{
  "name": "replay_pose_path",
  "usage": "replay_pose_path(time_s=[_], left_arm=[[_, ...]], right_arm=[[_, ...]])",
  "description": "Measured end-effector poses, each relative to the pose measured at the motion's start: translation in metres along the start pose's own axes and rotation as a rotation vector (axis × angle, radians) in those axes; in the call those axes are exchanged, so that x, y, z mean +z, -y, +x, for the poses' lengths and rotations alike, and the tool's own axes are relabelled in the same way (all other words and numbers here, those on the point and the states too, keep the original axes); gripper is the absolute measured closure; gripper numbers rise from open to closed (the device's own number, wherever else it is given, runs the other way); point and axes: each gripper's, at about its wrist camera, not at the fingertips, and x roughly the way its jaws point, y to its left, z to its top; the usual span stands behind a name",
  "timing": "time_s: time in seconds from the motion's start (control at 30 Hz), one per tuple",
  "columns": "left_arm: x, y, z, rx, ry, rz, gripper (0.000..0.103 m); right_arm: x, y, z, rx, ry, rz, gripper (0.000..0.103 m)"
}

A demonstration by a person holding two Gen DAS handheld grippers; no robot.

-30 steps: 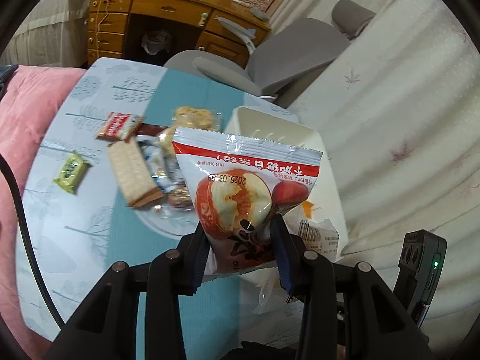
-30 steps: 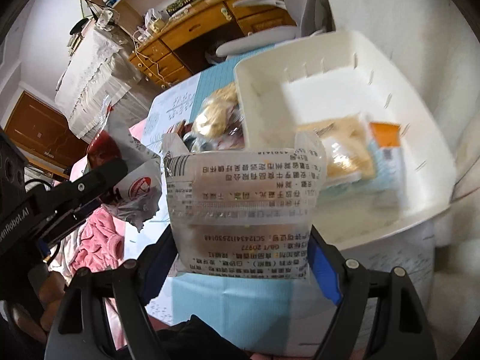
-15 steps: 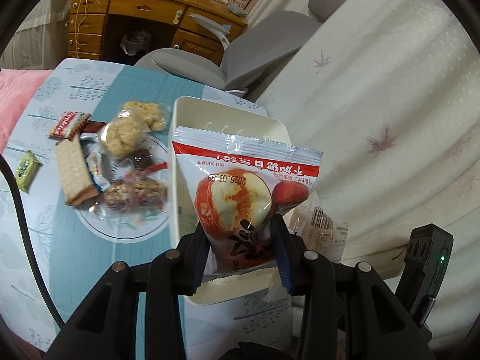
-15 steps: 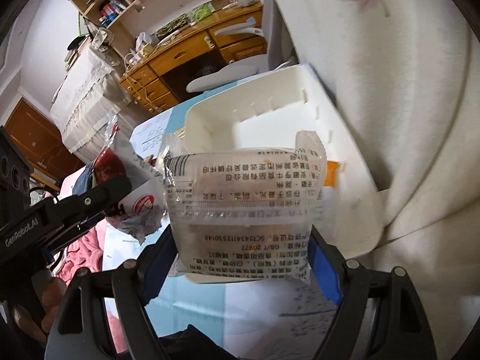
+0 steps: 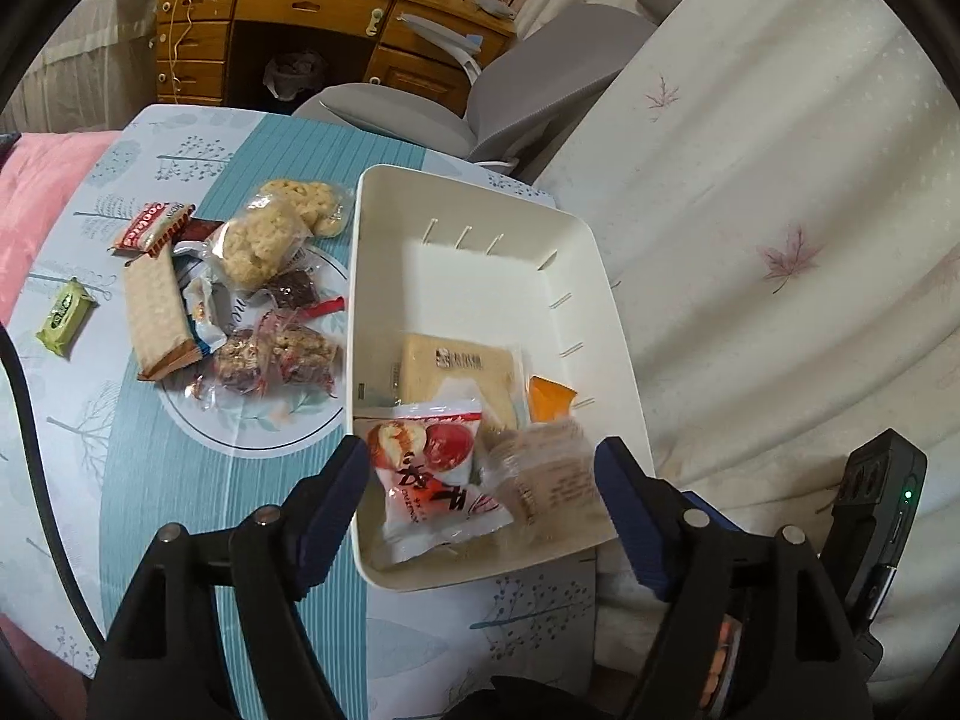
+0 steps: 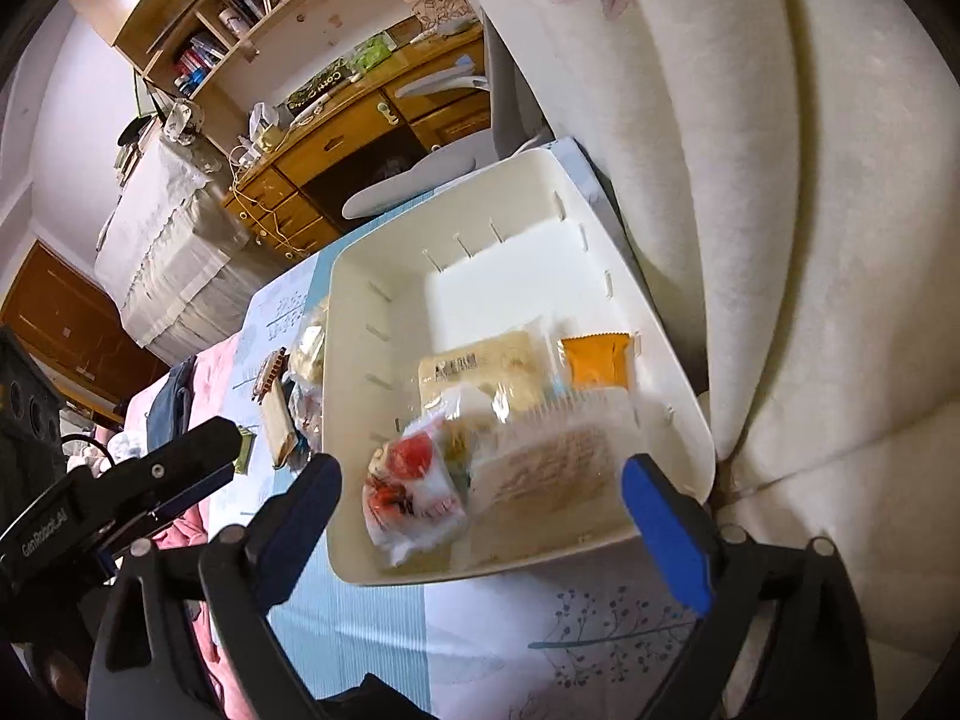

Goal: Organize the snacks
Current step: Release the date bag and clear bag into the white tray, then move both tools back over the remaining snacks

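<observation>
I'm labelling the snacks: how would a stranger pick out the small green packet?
Start at the round plate heaped with snacks, left of the white bin. The green packet lies alone on the tablecloth, left of the plate. It is the only green wrapper, touching no other snack.

My view: tray (image 5: 606, 300) right of plate (image 5: 252, 438) on table (image 5: 72, 450), two packets (image 5: 435, 480) at its near end, chair (image 5: 528, 78) behind.

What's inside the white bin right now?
The white bin holds a red-and-white snack bag, a clear packet with printed text, a pale yellow packet and an orange packet. Anything beneath them is covered.
</observation>
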Motion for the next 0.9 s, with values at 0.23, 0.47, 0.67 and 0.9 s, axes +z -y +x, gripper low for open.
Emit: replay_pose_path(time_s=[0.23, 0.47, 0.67, 0.9], left_arm=[[-0.012, -0.004, 0.002, 0.054, -0.058, 0.001, 0.027], [-0.026, -0.022, 0.001, 0.082, -0.094, -0.025, 0.027], [-0.033, -0.052, -0.006, 0.164, -0.080, -0.062, 0.027], [-0.038, -0.103, -0.015, 0.220, -0.097, -0.139, 0.027]], right_arm=[[-0.011, 0.001, 0.009, 0.022, -0.048, 0.030, 0.008], [-0.020, -0.010, 0.017, 0.017, -0.090, 0.031, 0.008], [-0.025, -0.025, 0.027, 0.008, -0.121, -0.001, 0.008], [-0.031, -0.051, 0.040, -0.008, -0.152, -0.040, 0.008]])
